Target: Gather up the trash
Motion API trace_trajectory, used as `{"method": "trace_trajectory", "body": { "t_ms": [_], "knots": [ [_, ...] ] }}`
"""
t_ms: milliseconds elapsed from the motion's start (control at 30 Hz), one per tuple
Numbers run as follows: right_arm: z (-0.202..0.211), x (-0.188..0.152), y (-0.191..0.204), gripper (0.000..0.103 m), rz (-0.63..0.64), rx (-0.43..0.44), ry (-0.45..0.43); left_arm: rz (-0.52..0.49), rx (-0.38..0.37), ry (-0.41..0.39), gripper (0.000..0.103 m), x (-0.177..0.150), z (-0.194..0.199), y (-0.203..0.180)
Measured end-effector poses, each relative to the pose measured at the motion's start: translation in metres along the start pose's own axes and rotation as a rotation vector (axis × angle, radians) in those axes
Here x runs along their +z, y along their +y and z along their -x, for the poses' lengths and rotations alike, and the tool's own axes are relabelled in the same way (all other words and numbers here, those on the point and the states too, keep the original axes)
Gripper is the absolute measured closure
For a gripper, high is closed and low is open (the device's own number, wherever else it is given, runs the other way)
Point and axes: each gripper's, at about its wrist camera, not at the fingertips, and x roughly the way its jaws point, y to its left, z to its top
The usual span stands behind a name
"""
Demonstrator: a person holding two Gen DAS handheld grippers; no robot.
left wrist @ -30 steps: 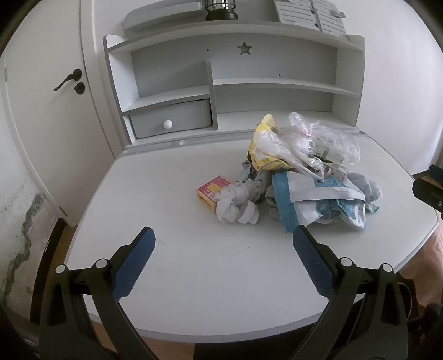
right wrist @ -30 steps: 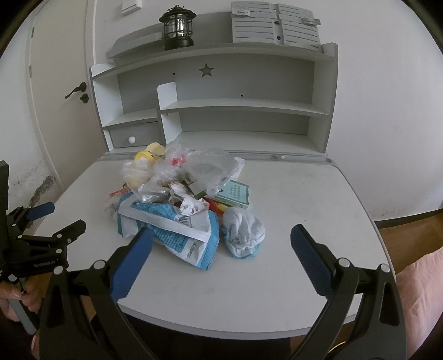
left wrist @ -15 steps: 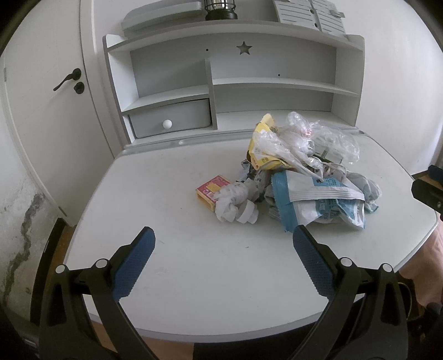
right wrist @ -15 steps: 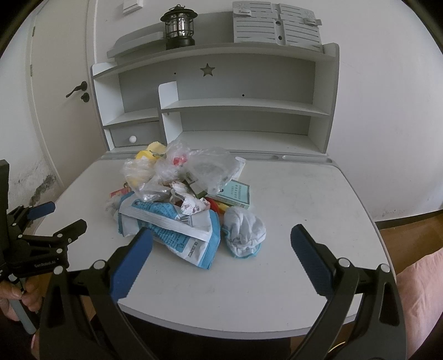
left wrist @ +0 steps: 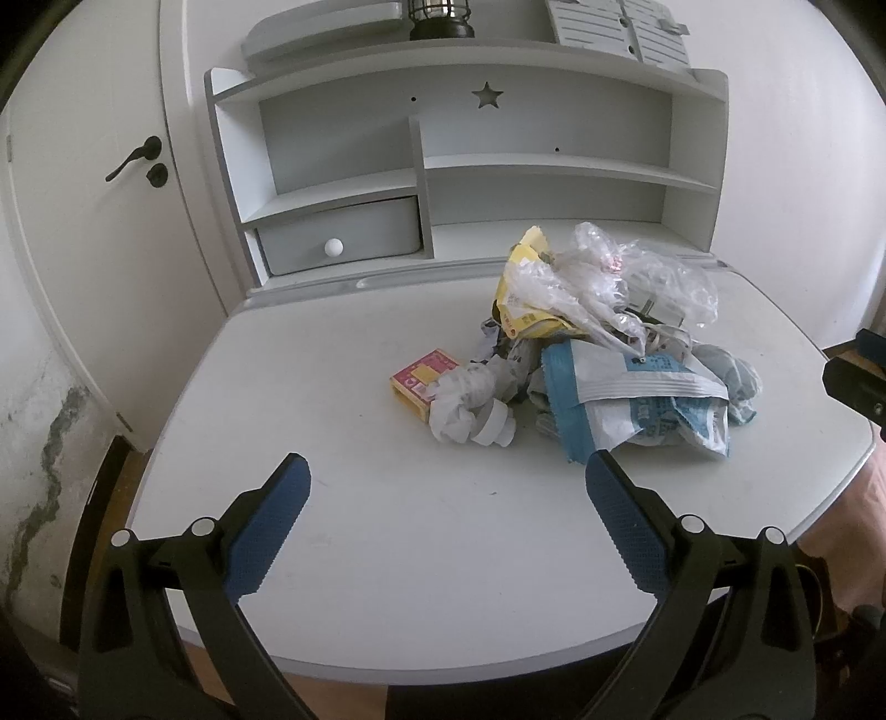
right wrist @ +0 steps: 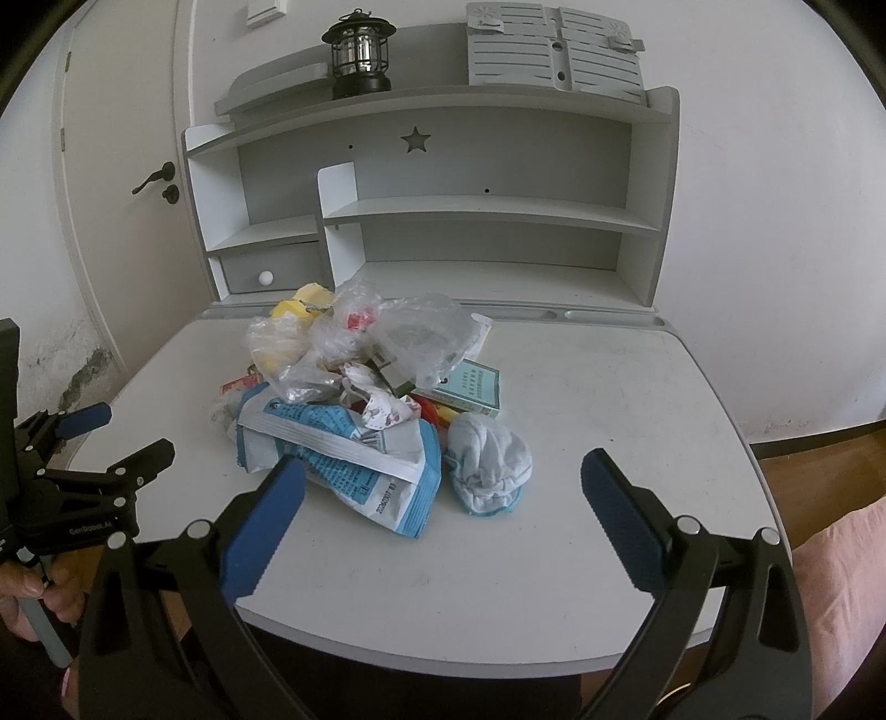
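A heap of trash lies on the white desk (left wrist: 387,543): a blue-and-white pouch (left wrist: 631,404) (right wrist: 343,459), a clear plastic bag (left wrist: 620,282) (right wrist: 410,332), a yellow wrapper (left wrist: 526,299), crumpled white paper (left wrist: 470,410), a pink-yellow box (left wrist: 423,379), a green box (right wrist: 470,387) and a balled pale-blue cloth (right wrist: 487,459). My left gripper (left wrist: 446,504) is open and empty, near the desk's front left, short of the heap. My right gripper (right wrist: 443,504) is open and empty at the front, its left finger (right wrist: 266,520) in front of the pouch.
A shelf unit with a small drawer (left wrist: 338,232) stands at the back of the desk. A lantern (right wrist: 357,52) and a grey slatted piece (right wrist: 554,55) sit on top. A door (left wrist: 83,194) is at the left. The left gripper's body (right wrist: 72,482) shows at the desk's left edge.
Nothing has clearly changed; both grippers stay open and nearly still, with only a slight drift of the views.
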Motion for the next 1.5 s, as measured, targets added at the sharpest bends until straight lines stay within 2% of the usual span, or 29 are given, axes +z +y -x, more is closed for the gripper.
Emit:
{"method": "trace_trajectory", "body": {
  "t_ms": [433, 600, 700, 800, 867, 1000, 1133, 1300, 1400, 1500],
  "knots": [
    [0.000, 0.000, 0.000, 0.007, 0.000, 0.000, 0.000, 0.000, 0.000, 0.008, 0.006, -0.001, -0.005, 0.000],
    [-0.004, -0.002, -0.002, 0.007, -0.004, 0.002, 0.008, 0.020, -0.053, 0.015, 0.006, 0.002, -0.007, 0.004],
    [-0.007, -0.002, -0.007, 0.007, -0.011, 0.009, 0.016, 0.039, -0.148, 0.020, 0.006, 0.017, -0.009, 0.008],
    [-0.012, -0.003, -0.015, 0.007, -0.023, 0.019, 0.027, 0.048, -0.207, 0.012, 0.006, 0.038, -0.016, 0.007],
    [-0.018, -0.003, -0.021, 0.007, -0.036, 0.024, 0.039, 0.026, -0.219, 0.007, 0.006, 0.051, -0.024, 0.000],
    [-0.028, -0.002, -0.032, 0.007, -0.053, 0.037, 0.063, -0.027, -0.191, 0.017, 0.006, 0.074, -0.044, -0.014],
    [-0.045, 0.017, -0.031, 0.007, -0.067, 0.100, 0.098, 0.009, -0.201, 0.050, 0.006, 0.088, -0.061, -0.001],
    [-0.087, 0.063, 0.020, 0.007, 0.073, 0.188, 0.143, 0.049, -0.173, 0.072, 0.006, 0.079, -0.067, 0.023],
    [-0.120, 0.085, 0.041, 0.007, 0.090, 0.234, 0.197, 0.057, -0.169, 0.098, 0.006, 0.069, -0.070, 0.037],
    [-0.156, 0.098, 0.052, 0.011, 0.099, 0.232, 0.259, 0.050, -0.164, 0.112, 0.006, 0.064, -0.075, 0.046]
  ]
}}
